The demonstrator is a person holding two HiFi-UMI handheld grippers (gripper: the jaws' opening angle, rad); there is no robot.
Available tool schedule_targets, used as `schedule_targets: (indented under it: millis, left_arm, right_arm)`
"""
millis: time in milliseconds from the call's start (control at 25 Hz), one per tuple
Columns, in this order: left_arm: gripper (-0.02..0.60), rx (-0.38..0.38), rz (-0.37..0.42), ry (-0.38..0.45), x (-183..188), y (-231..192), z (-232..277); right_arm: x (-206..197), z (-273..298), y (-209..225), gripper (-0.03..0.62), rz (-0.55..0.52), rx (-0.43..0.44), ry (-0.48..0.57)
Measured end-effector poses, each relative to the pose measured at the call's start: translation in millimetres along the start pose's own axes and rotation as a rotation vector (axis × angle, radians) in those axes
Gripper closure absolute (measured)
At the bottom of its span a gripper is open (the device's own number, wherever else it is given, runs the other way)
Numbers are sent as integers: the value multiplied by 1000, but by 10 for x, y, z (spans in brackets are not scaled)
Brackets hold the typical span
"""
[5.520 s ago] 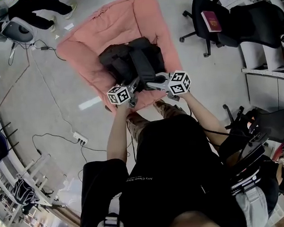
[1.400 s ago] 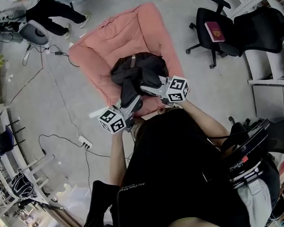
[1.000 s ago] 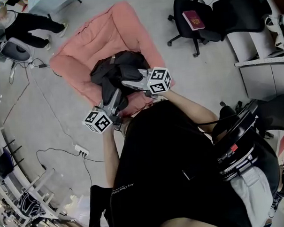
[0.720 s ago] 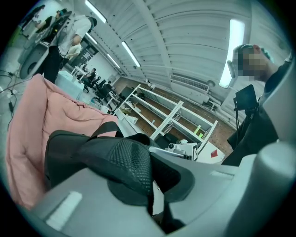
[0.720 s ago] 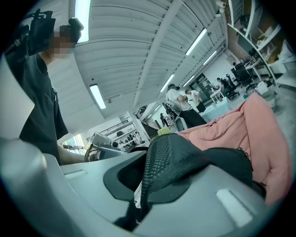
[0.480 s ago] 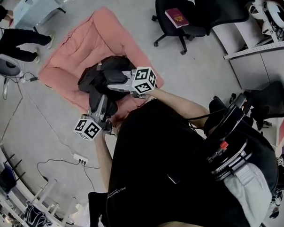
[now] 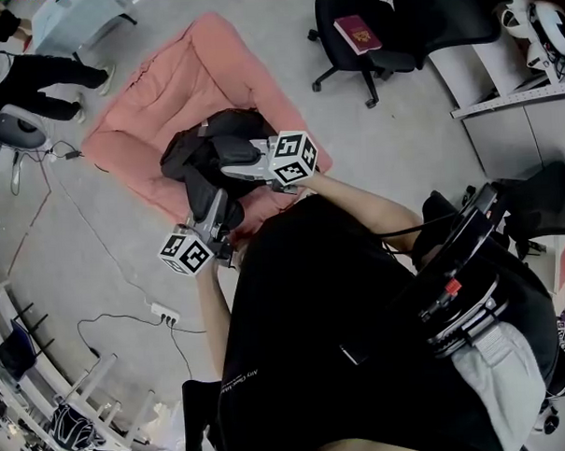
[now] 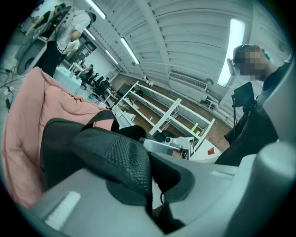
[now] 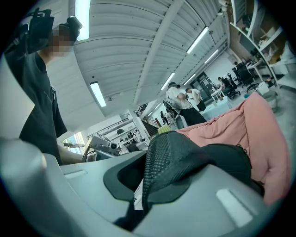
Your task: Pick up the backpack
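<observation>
The black backpack [image 7: 207, 146] lies on a pink cushion [image 7: 155, 81] on the floor, straight ahead of the person. My left gripper [image 7: 216, 206] is at the bag's near side. In the left gripper view my left gripper [image 8: 149, 196] is shut on a black mesh shoulder strap [image 8: 121, 155]. My right gripper [image 7: 231, 163] reaches onto the bag from the right. In the right gripper view my right gripper [image 9: 142, 196] is shut on the other mesh strap [image 9: 169, 159]. The pink cushion [image 9: 259, 134] shows behind the bag.
A black office chair [image 7: 372, 24] with a red book [image 7: 358, 34] stands at the upper right. A power strip [image 7: 165, 317] and cables lie on the floor at left. A person [image 7: 28, 72] stands at the upper left. White shelving [image 7: 515, 102] lines the right.
Both grippers stay shut on the straps. The left gripper has drawn back from the bag toward the person, pulling its strap out; the right has stayed at the bag.
</observation>
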State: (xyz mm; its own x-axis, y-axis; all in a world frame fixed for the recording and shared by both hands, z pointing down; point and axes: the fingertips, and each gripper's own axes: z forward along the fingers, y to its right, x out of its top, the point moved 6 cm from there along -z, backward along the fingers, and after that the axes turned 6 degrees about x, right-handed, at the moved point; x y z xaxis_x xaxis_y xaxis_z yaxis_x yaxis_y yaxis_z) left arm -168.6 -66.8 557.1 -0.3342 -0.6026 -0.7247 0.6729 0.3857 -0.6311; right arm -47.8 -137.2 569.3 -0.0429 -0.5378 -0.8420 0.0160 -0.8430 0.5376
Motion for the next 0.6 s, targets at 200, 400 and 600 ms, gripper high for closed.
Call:
schedule_targets:
  millis: [200, 400, 600]
  left_arm:
    - [563, -2, -7, 1, -46, 38, -26]
    - [563, -9, -2, 3, -61, 75, -8]
    - [563, -13, -19, 0, -110, 59, 82]
  right_arm:
    - [-22, -33, -48, 559, -6, 7, 2]
    - [-84, -132, -91, 560, 12, 2, 12]
    - [-122, -177, -42, 560, 22, -1, 4]
